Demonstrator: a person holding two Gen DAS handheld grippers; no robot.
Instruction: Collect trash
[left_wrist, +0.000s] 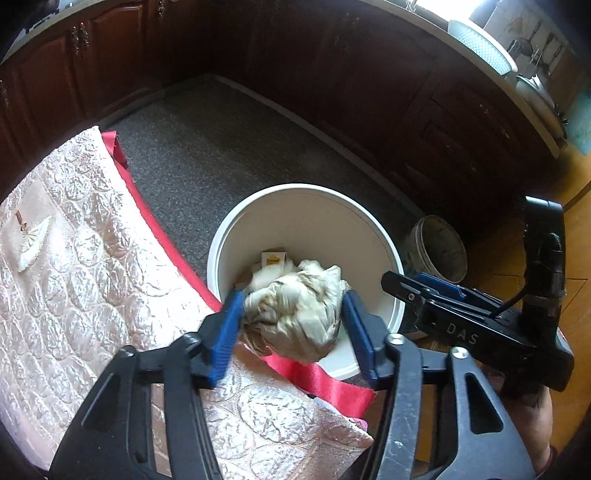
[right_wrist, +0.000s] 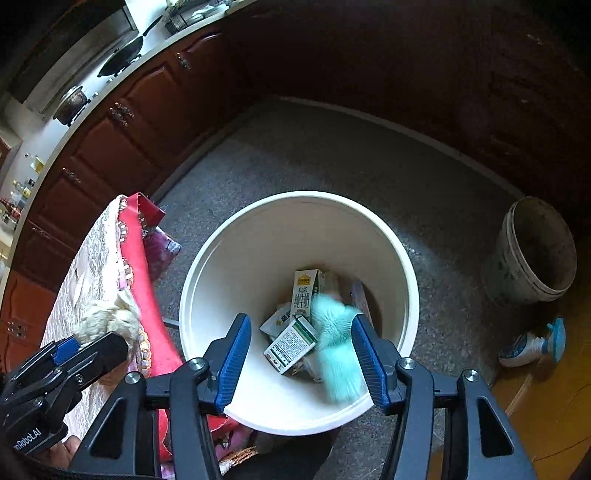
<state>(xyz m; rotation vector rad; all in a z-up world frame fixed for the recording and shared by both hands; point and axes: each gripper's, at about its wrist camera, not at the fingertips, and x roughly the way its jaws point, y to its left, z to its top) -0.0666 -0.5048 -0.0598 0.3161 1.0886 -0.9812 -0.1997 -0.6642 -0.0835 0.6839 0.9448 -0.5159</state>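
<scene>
Kitchen floor, white bin beside the quilted table. My left gripper gapes around crumpled paper near the rim; it may land outside. My right gripper, open, drops a teal scrap.

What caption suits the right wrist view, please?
Turquoise scrap drops from open right hand-held gripper into white bin.

Both tongs, left and right, point steeply down, jaws parted.

Floor: speckled grey.
White bucket: stands on it, centre.
Dirty pail: at 3 o'clock.
Spray bottle: lying at 4 o'clock.
</scene>
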